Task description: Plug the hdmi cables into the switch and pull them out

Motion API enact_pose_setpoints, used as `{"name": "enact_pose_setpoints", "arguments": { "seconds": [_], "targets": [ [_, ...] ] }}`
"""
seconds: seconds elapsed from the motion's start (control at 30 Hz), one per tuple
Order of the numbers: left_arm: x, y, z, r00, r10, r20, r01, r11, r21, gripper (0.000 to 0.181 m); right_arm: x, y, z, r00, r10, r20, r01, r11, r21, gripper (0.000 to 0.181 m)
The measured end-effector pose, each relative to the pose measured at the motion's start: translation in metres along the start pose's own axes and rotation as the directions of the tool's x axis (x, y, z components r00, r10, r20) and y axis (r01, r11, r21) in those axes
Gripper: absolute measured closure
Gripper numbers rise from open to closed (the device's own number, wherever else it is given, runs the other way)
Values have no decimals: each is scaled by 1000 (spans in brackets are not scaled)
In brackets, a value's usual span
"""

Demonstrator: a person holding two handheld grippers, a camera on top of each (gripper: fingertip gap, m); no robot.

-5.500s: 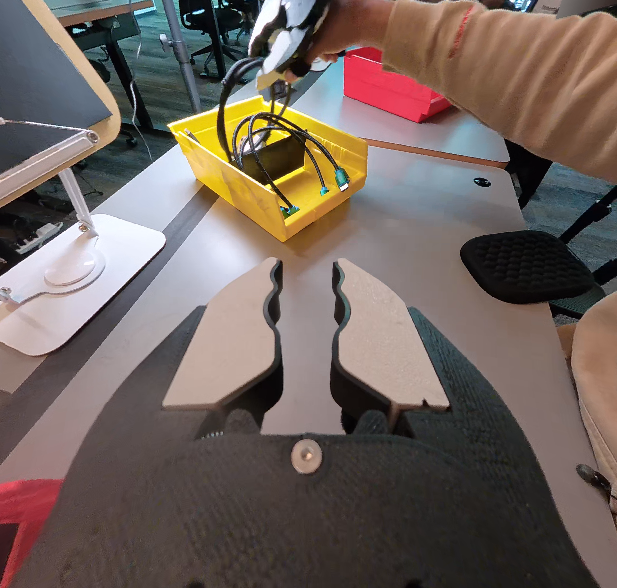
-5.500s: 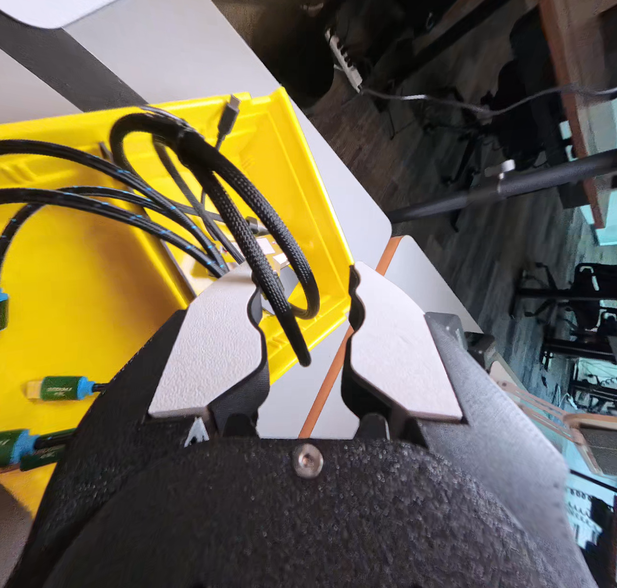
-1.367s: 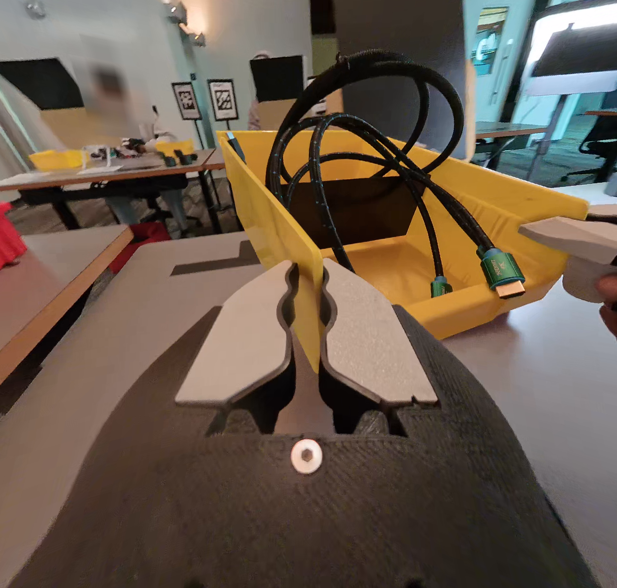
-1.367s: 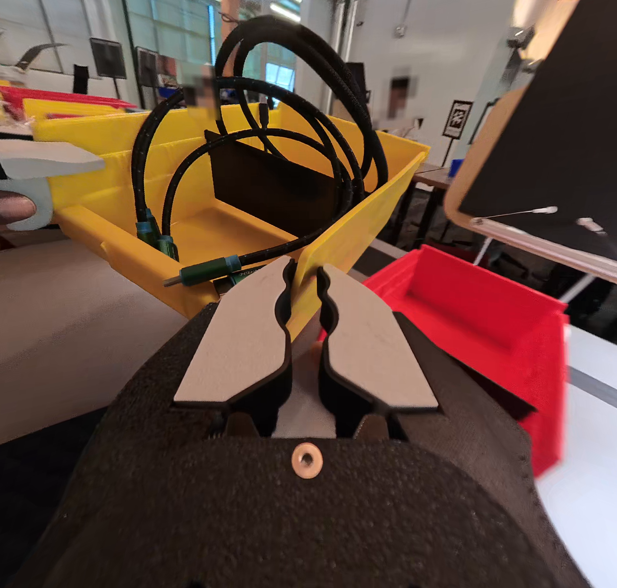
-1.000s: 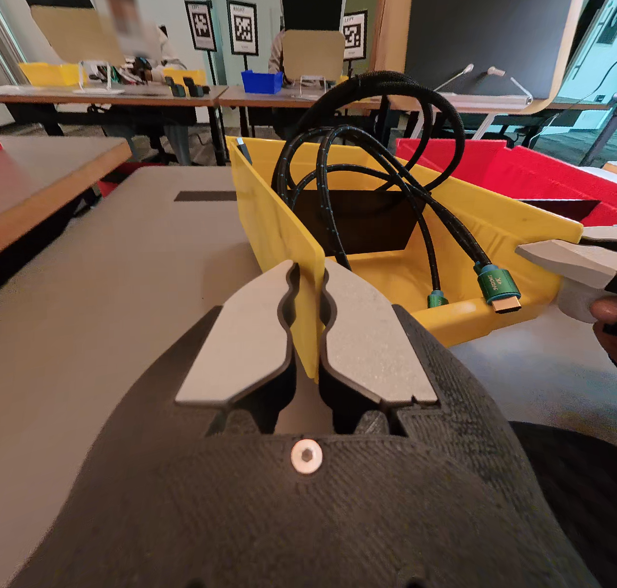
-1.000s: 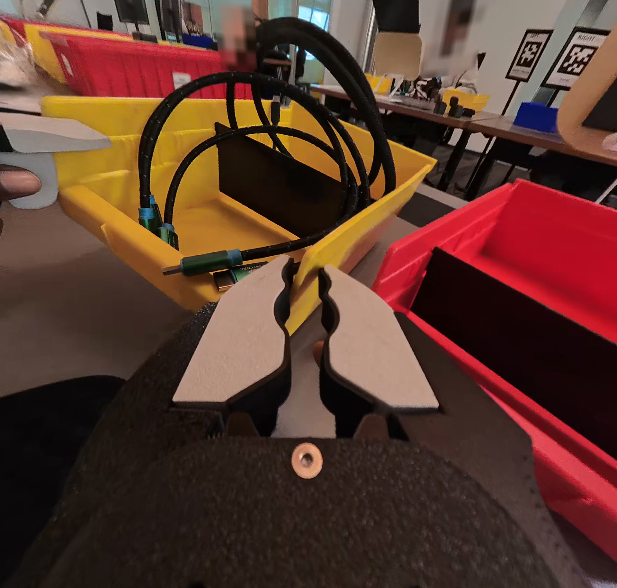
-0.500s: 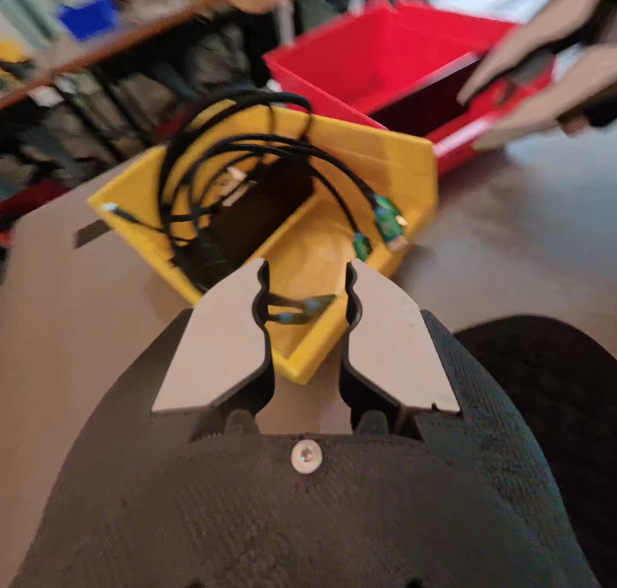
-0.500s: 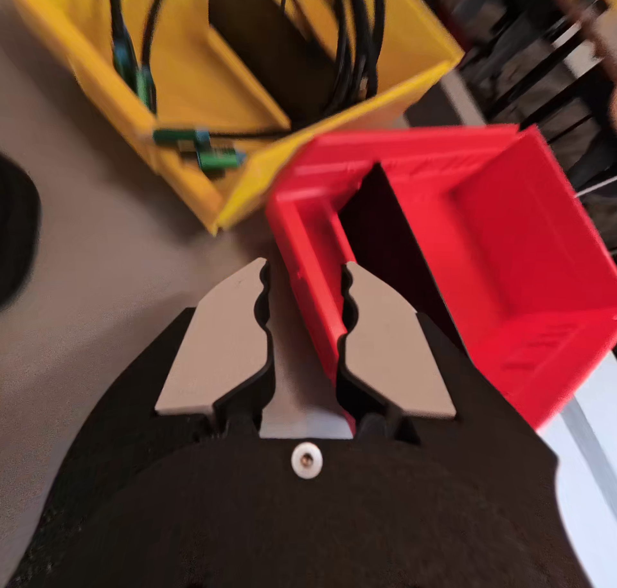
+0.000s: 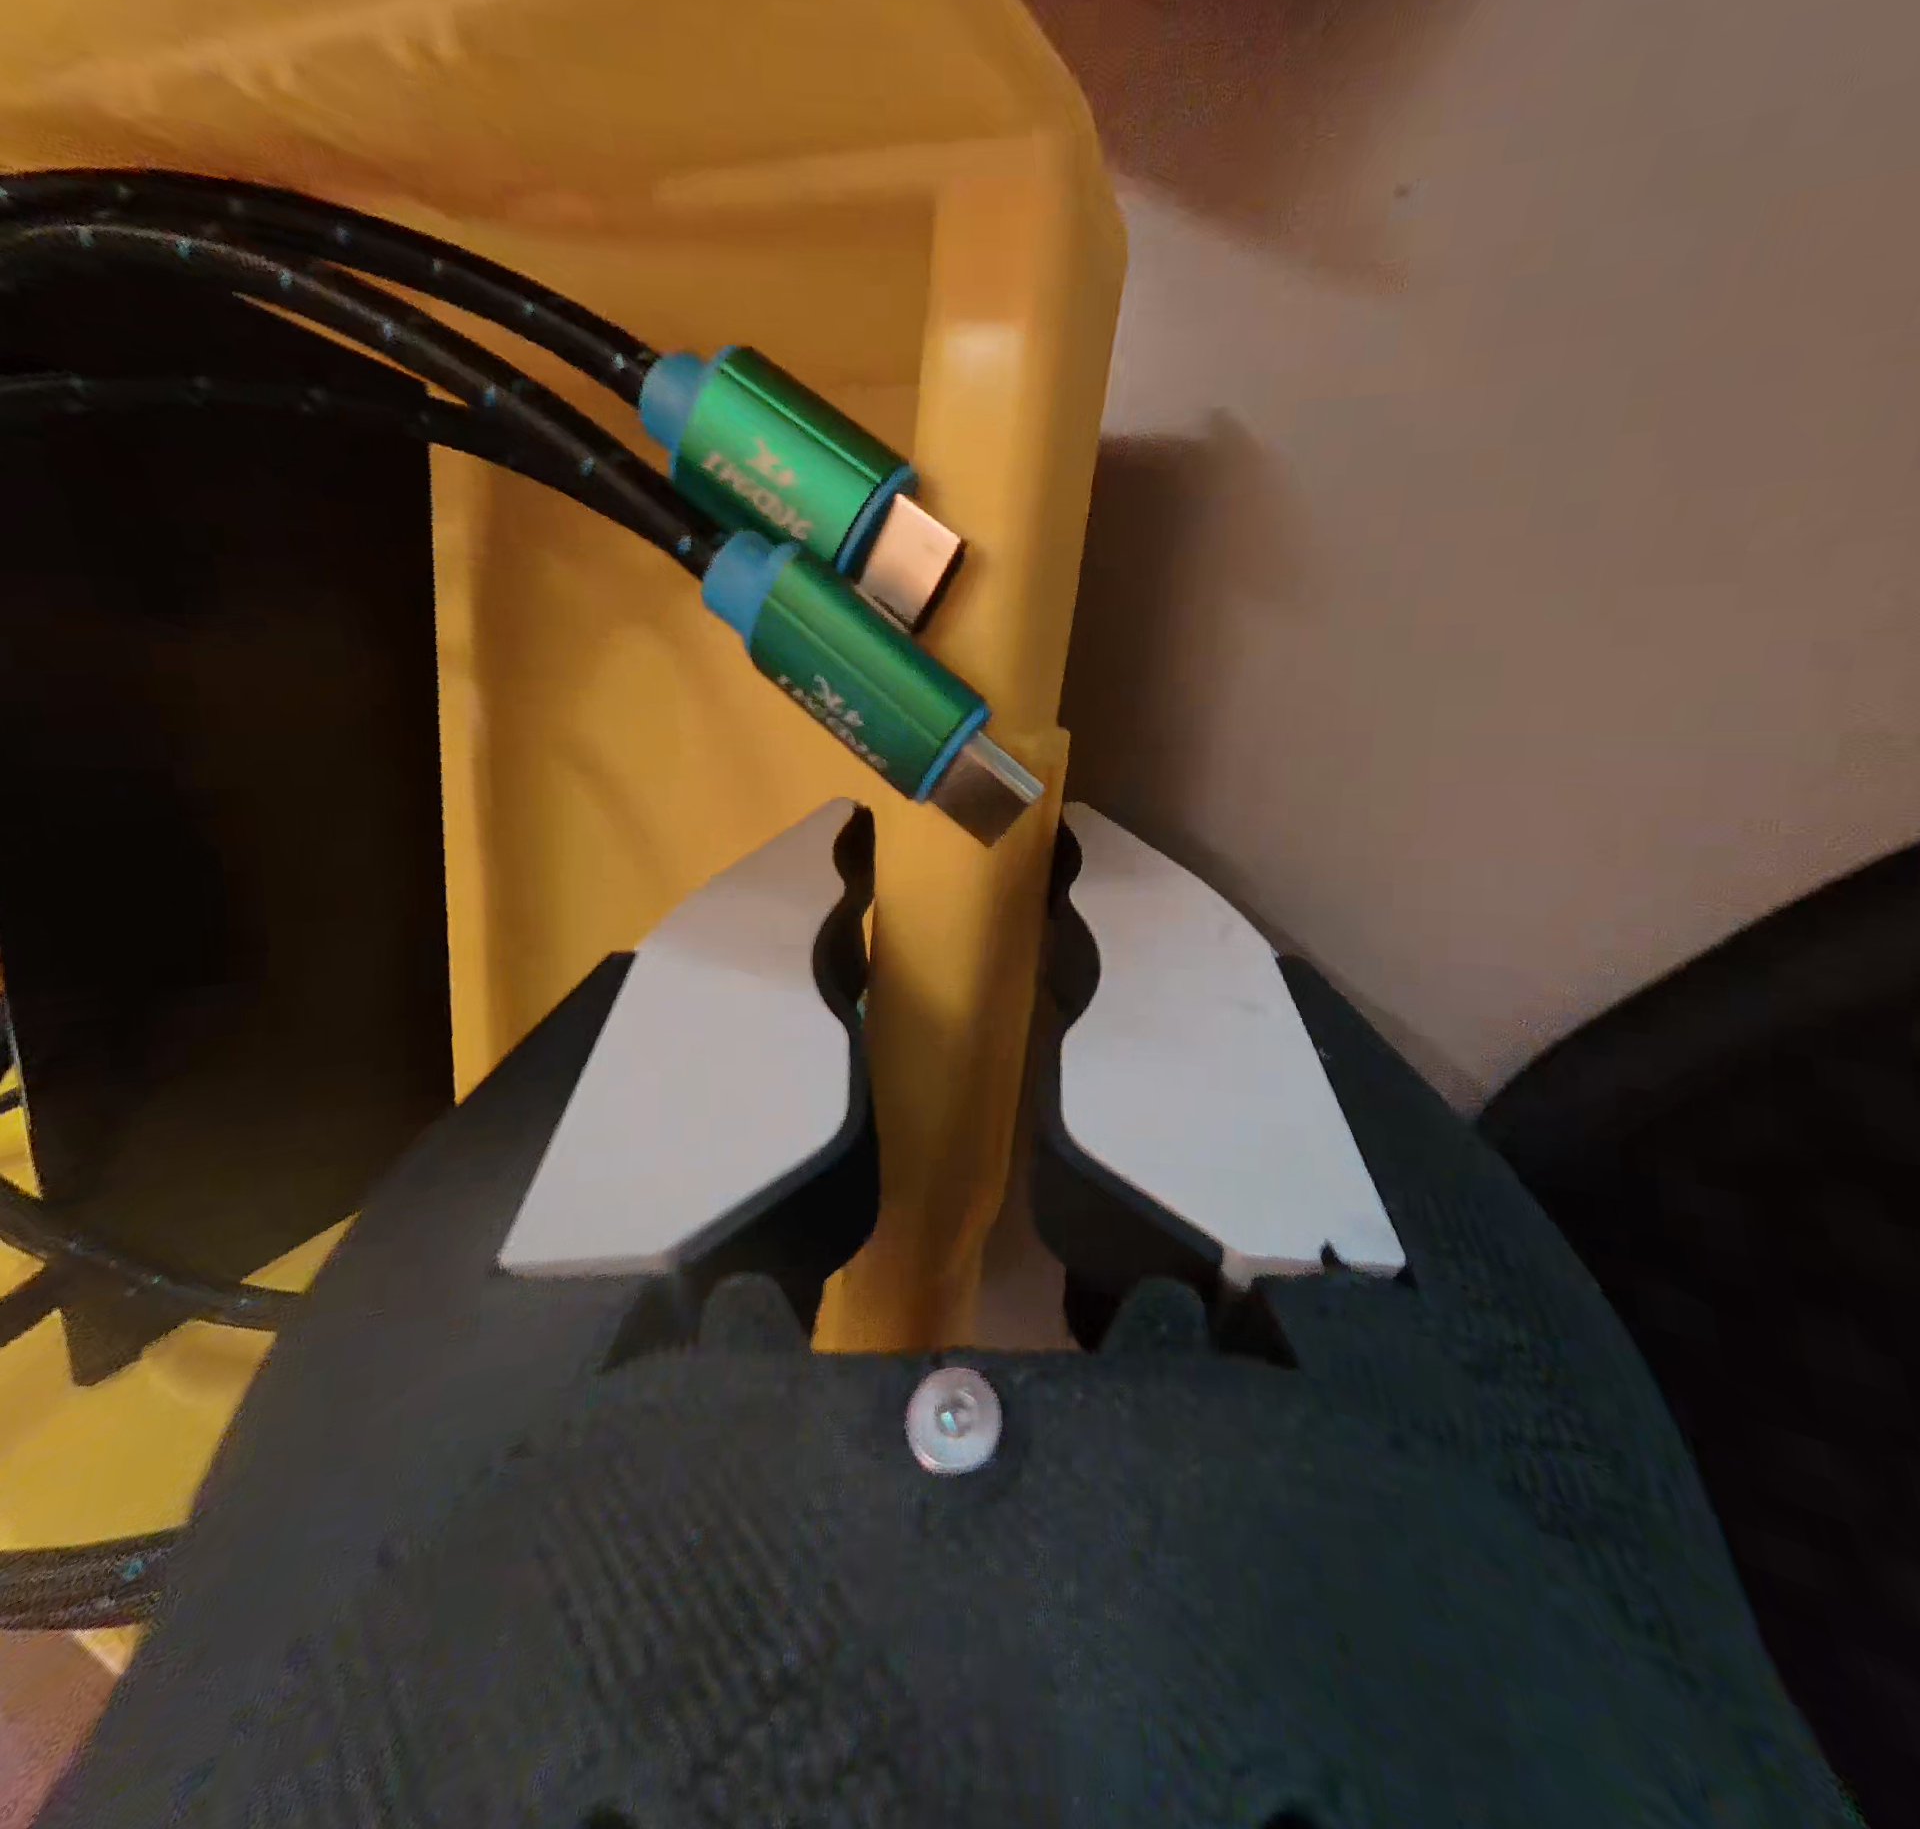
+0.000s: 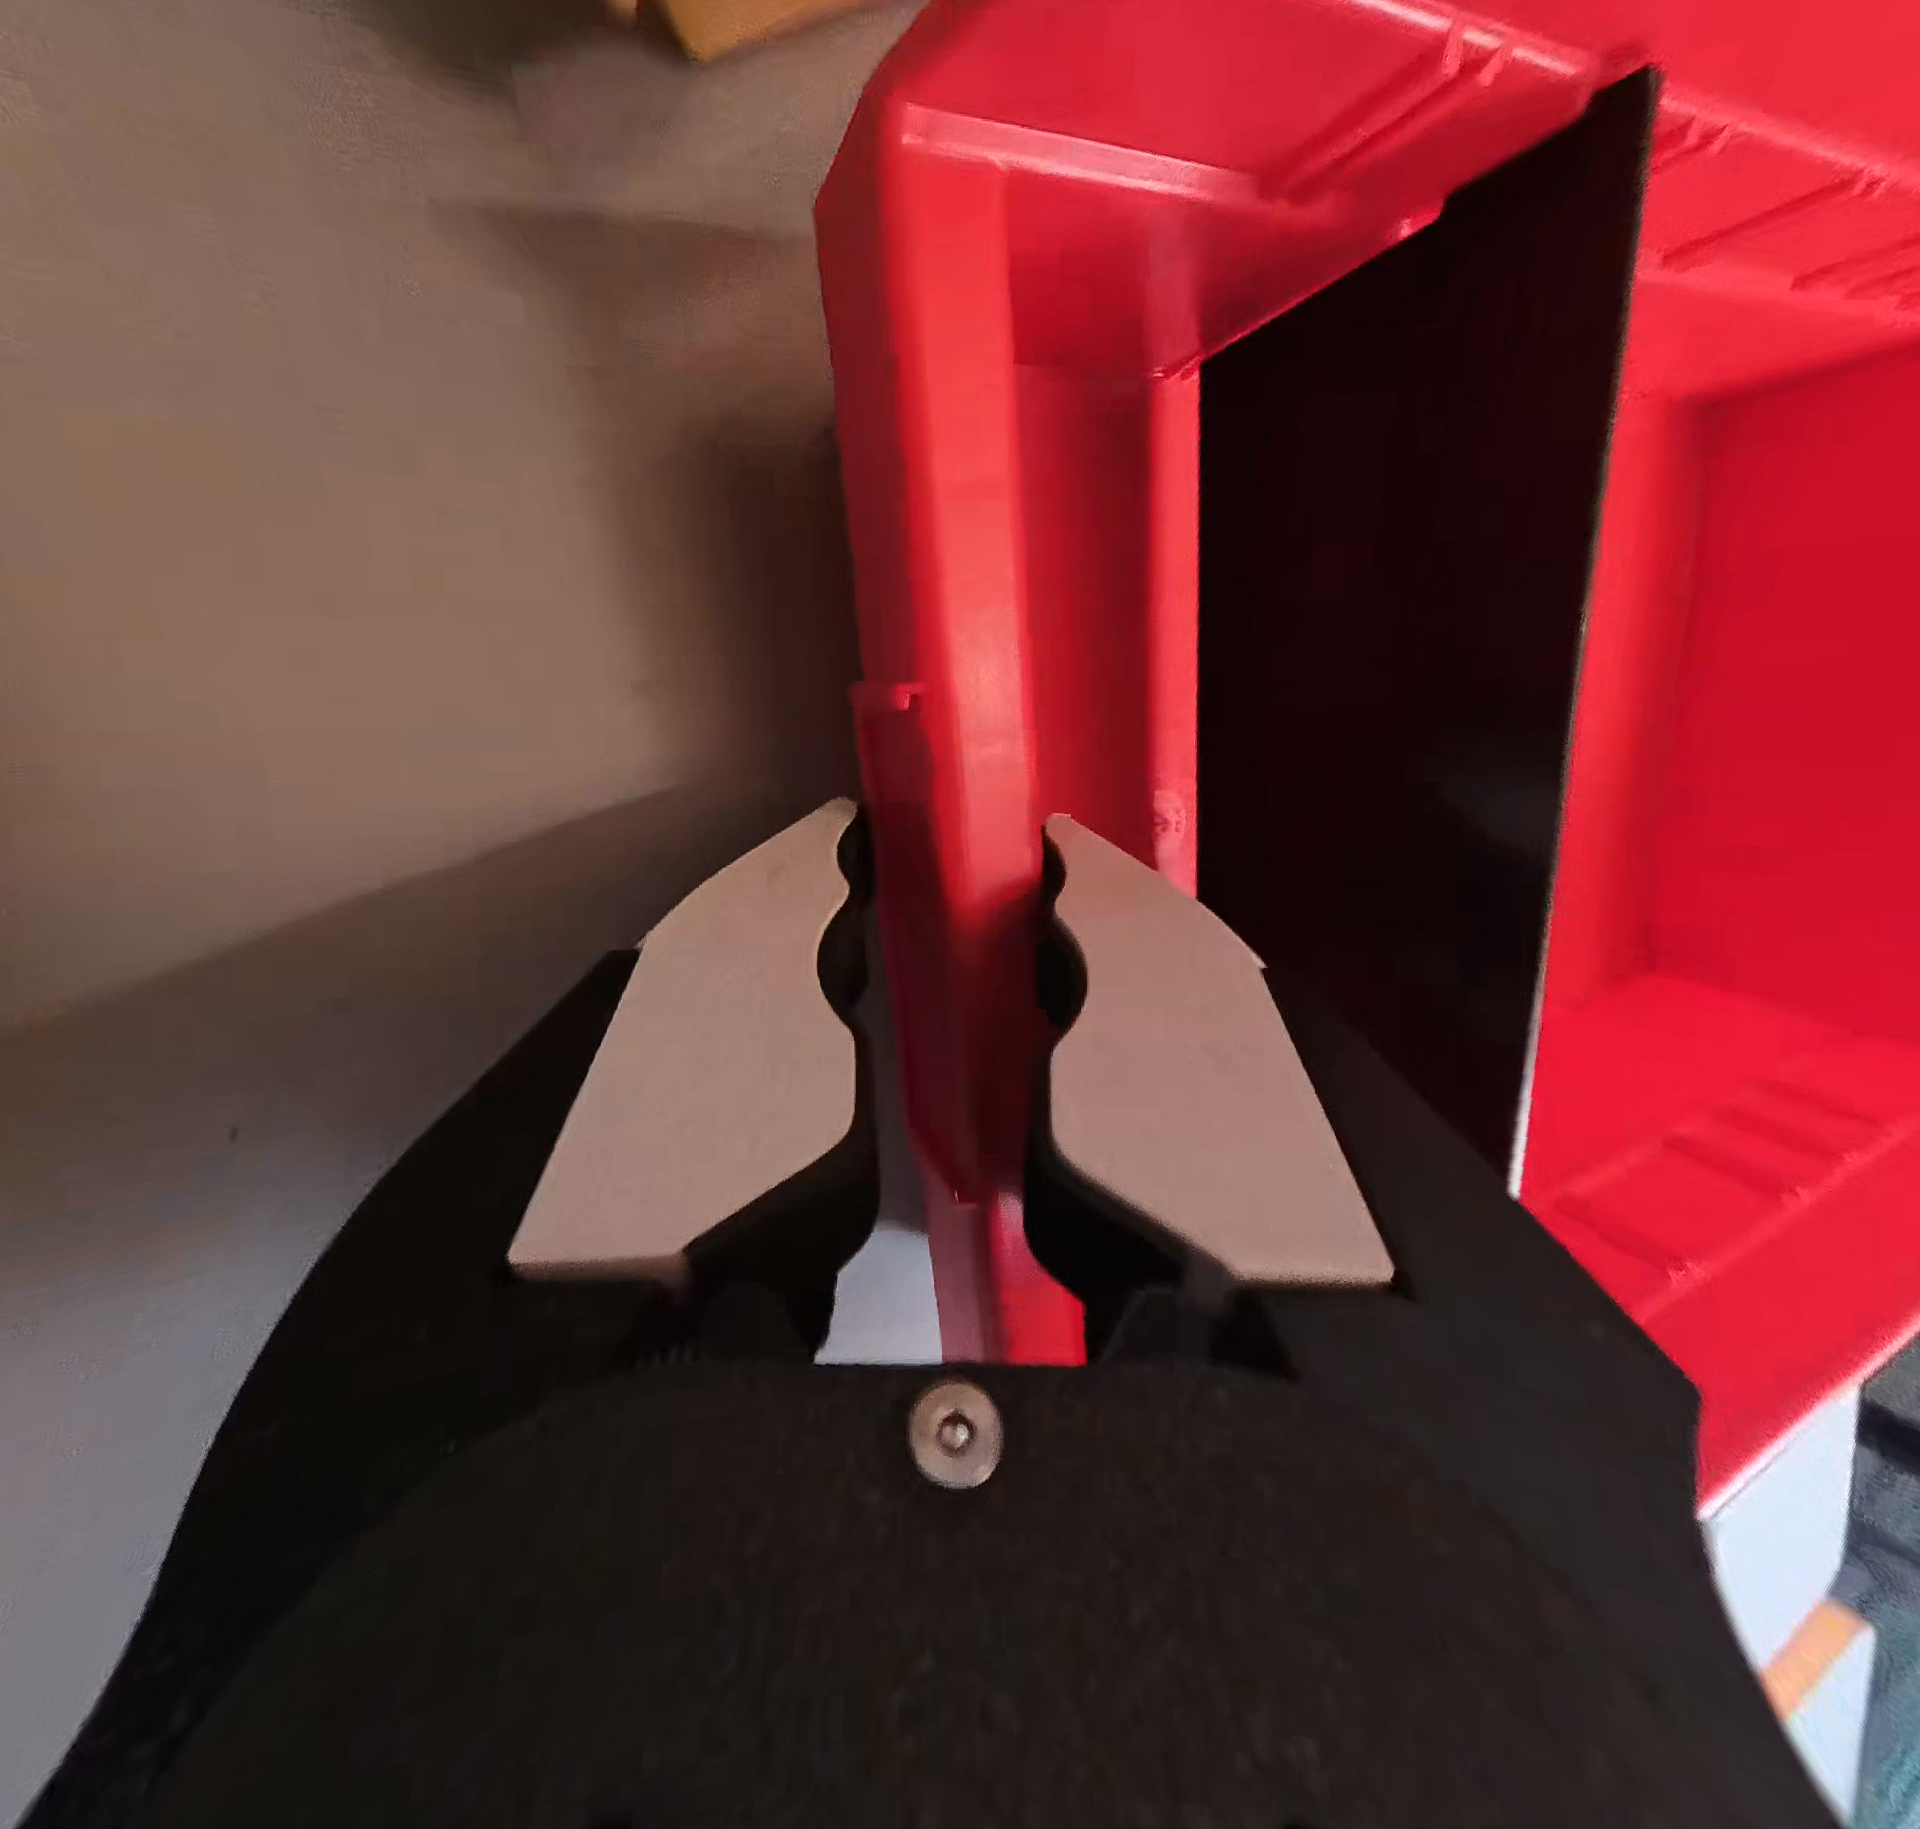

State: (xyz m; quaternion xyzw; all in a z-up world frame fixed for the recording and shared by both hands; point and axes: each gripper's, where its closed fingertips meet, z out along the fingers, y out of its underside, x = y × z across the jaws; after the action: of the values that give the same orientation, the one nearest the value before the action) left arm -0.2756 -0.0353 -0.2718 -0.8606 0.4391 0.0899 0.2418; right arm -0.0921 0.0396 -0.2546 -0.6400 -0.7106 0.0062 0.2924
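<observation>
My left gripper (image 9: 956,823) now straddles the yellow bin's front wall (image 9: 1023,429), my right gripper (image 10: 951,823) the red bin's wall (image 10: 935,491); neither is clenched yet, and the HDMI plugs (image 9: 831,574) are untouched.

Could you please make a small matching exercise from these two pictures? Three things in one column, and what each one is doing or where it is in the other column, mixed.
Things:
1. left gripper
2. right gripper
3. green HDMI plugs

States:
a. fingers on either side of the red bin wall
b. lying inside the yellow bin
c. fingers on either side of the yellow bin's front wall

Pairs: 1-c, 2-a, 3-b
</observation>
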Motion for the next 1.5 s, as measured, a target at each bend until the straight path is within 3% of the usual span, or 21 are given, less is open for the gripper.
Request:
{"name": "enact_pose_setpoints", "arguments": {
  "seconds": [0.43, 0.83, 0.9, 1.03, 1.13, 1.23, 1.37, 1.5],
  "targets": [
    [-27, -14, 16, 996, -53, 72, 50, 998, 40, 149, 25, 158, -54, 976, 142, -166, -166, 976, -139, 152],
    [-75, -18, 37, 991, -64, 121, 60, 998, 33, 148, 89, 213, -49, 962, 191, -194, -222, 963, -156, 148],
    [-81, -18, 38, 989, -67, 135, 63, 997, 32, 146, 98, 210, -52, 946, 229, -231, -261, 957, -123, 140],
    [-81, -26, 25, 985, -100, 139, 86, 991, 105, 140, 100, 167, -70, 887, 403, -224, -376, 914, 154, 132],
    [-79, -44, -2, 980, -168, 110, 137, 960, 244, 136, 96, 133, -90, 807, 568, -163, -472, 786, 399, 133],
    [-89, -65, -42, 963, -264, 47, 219, 876, 430, 136, 88, 113, -102, 731, 677, -85, -525, 637, 564, 136],
    [-134, -74, -100, 906, -421, -37, 357, 714, 602, 138, 78, 107, -98, 705, 705, -79, -510, 582, 634, 137],
    [-193, -61, -130, 855, -515, -53, 430, 649, 627, 140, 77, 107, -97, 704, 705, -85, -483, 564, 670, 139]
  ]
}}
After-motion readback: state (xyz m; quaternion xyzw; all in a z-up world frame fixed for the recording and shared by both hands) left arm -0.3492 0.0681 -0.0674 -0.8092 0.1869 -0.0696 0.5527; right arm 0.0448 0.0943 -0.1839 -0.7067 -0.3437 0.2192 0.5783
